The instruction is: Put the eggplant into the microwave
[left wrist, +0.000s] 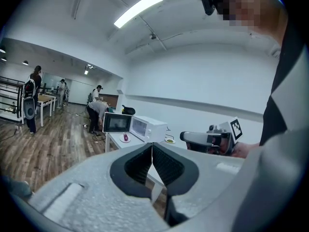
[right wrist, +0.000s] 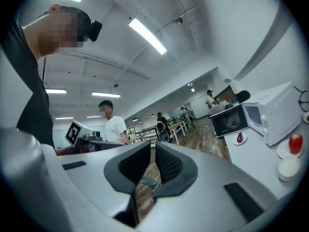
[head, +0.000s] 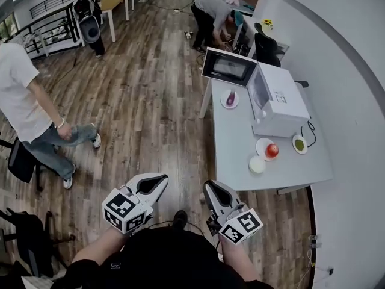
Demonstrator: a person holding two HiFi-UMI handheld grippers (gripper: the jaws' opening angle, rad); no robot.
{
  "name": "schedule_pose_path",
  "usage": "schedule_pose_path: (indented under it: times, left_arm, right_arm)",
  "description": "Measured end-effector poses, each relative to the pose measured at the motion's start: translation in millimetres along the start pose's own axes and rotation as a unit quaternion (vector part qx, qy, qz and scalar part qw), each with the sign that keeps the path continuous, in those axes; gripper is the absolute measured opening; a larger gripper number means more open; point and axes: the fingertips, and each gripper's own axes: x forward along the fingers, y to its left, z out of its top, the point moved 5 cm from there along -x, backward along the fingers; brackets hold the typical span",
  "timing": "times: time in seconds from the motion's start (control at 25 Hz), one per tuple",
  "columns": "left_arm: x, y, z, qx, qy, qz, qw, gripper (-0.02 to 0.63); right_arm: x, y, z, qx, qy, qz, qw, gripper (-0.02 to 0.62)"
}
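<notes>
The purple eggplant lies on a small white plate on the grey table, in front of the white microwave, whose door stands open. Both grippers hang over the wooden floor, well short of the table's near end. My left gripper is shut and empty, and in its own view the jaws meet, with the eggplant and microwave far ahead. My right gripper is also shut with nothing held; its view shows the eggplant beside the microwave.
A red fruit on a plate, a white bowl and a green item on a plate sit on the table's near half. A person in a white shirt stands at left, another bends down beyond the table. A black chair stands by the wall.
</notes>
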Motion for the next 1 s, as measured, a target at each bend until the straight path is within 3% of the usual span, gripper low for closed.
schedule_pose_path:
  times: [0.56, 1.0]
  left_arm:
    - [94, 74, 22, -0.015, 0.0, 0.031, 0.9994, 0.011]
    - [178, 208, 62, 0.006, -0.006, -0.008, 0.9999, 0.011]
  right_arm:
    - [61, -101, 13, 0.016, 0.021, 0.018, 0.999, 0.023]
    - [183, -172, 34, 0.01, 0.024, -0.023, 0.999, 0.024]
